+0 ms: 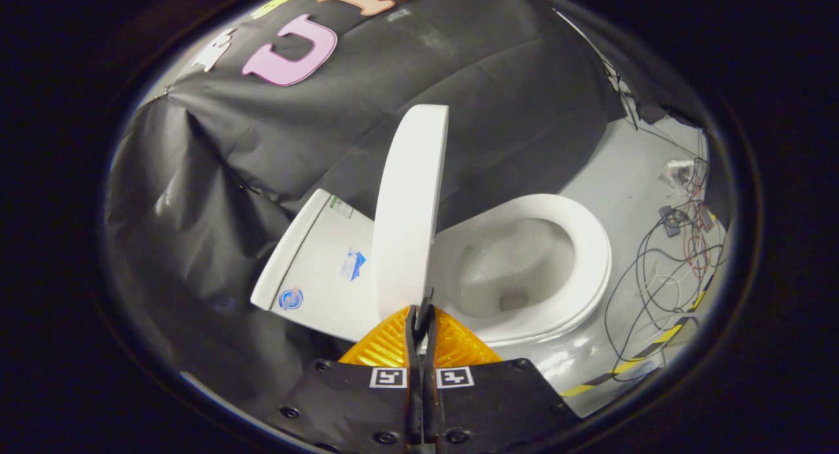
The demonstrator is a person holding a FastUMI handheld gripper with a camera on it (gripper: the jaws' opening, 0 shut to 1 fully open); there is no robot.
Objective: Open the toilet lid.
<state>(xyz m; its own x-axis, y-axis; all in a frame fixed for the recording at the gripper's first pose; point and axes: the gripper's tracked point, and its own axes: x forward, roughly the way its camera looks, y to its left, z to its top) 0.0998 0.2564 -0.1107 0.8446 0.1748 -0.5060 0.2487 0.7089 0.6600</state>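
A white toilet lies just ahead of my fingers. Its lid is raised and stands nearly upright, seen edge-on, between the tank and the seat ring. The bowl is uncovered inside the ring. My gripper is shut, its fingertips pressed together right at the near rim of the raised lid. Nothing shows between the fingers. Whether the tips touch the lid's rim is hard to tell.
Black cloth hangs behind the toilet. A tangle of cables lies on the grey floor beyond the seat. A strip of yellow-and-black tape runs along the floor near the bowl's base.
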